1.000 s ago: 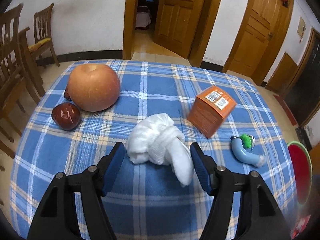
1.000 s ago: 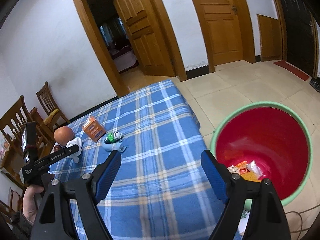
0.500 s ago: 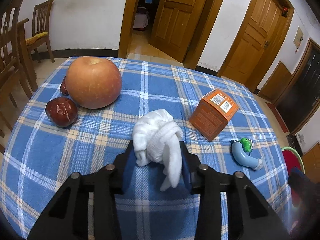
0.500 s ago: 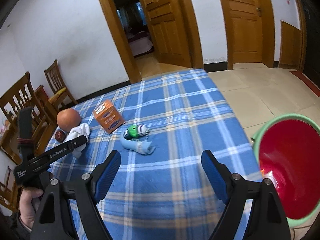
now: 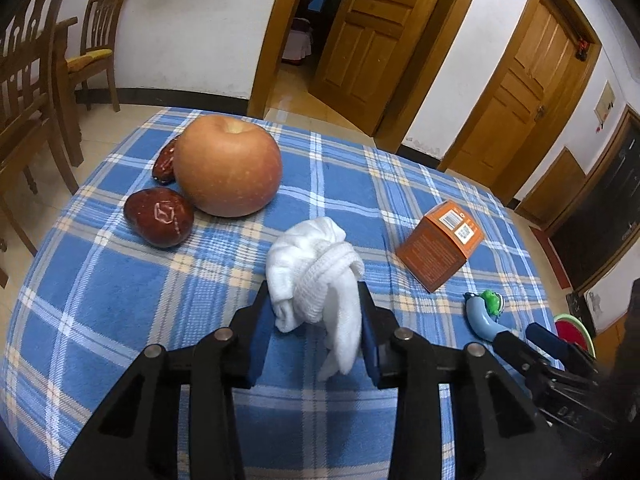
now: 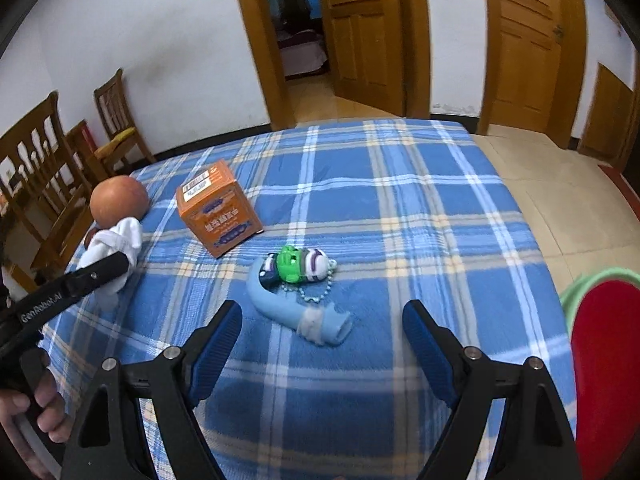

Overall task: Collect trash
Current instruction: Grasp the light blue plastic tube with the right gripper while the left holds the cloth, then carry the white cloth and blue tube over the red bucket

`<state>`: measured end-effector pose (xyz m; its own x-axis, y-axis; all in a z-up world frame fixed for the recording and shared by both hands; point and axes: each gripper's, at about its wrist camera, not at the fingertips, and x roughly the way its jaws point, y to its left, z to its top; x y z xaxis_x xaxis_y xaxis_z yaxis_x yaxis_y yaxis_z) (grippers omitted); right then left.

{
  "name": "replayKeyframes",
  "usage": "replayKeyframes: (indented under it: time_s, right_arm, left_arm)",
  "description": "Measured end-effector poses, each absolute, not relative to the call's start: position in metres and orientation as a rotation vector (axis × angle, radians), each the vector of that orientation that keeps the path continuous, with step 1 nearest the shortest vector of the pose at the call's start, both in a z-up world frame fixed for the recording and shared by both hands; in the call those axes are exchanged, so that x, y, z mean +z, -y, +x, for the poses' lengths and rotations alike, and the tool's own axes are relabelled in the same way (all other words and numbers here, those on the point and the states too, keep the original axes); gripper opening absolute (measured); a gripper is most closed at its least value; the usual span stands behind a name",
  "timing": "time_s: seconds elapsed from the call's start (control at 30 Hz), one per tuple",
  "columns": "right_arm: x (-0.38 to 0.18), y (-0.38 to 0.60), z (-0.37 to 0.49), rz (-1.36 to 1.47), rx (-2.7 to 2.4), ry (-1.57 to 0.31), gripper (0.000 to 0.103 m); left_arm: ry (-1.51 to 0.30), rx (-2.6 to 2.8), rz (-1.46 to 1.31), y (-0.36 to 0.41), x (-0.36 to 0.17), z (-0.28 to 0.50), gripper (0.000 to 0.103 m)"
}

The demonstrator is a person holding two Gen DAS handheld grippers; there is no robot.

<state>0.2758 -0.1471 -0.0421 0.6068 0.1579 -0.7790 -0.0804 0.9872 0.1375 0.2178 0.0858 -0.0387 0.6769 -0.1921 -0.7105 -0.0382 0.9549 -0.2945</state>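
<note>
White walls and orange wooden doors (image 6: pixel 524 48) ring the room, with wooden chairs (image 5: pixel 36 80) off to one side of a table under a blue plaid cloth (image 6: pixel 400 208). A red bin with a green rim (image 6: pixel 604 364) stands on the floor by the table's edge. On the cloth sits a big apple (image 5: pixel 228 166) touching a dark red fruit (image 5: pixel 159 217), and an orange box (image 5: pixel 442 246) stands well apart from them. The left gripper (image 5: pixel 312 332) has its blue pads pressed in on a crumpled white sock (image 5: pixel 316 276), pinching it just above the cloth. The right gripper (image 6: pixel 322 336) hangs with fingers spread wide over a pale blue tube (image 6: pixel 296 312), which touches a small green toy keychain (image 6: pixel 296 264).
</note>
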Motion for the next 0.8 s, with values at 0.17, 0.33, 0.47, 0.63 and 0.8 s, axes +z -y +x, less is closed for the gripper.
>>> replayKeyframes:
  time_s: [0.17, 0.33, 0.47, 0.63, 0.8]
  right_arm:
    - [-0.045, 0.142, 0.280, 0.063, 0.181, -0.930, 0.064]
    - [-0.045, 0.132, 0.276, 0.033, 0.226, -0.929, 0.040]
    - [-0.045, 0.125, 0.271, 0.022, 0.263, -0.932, 0.026]
    - [-0.045, 0.124, 0.260, 0.050, 0.301, -0.936, 0.026]
    - [-0.039, 0.125, 0.242, 0.076, 0.330, -0.918, 0.026]
  left_arm:
    - [-0.805, -0.081, -0.285, -0.087, -0.034, 0.214, 0.039]
    - [-0.800, -0.085, -0.283, -0.086, -0.032, 0.214, 0.039]
    - [-0.797, -0.085, -0.288, -0.087, -0.031, 0.215, 0.039]
    - [-0.796, -0.087, -0.288, -0.087, -0.031, 0.214, 0.039]
    - [-0.793, -0.093, -0.283, -0.086, -0.031, 0.214, 0.039]
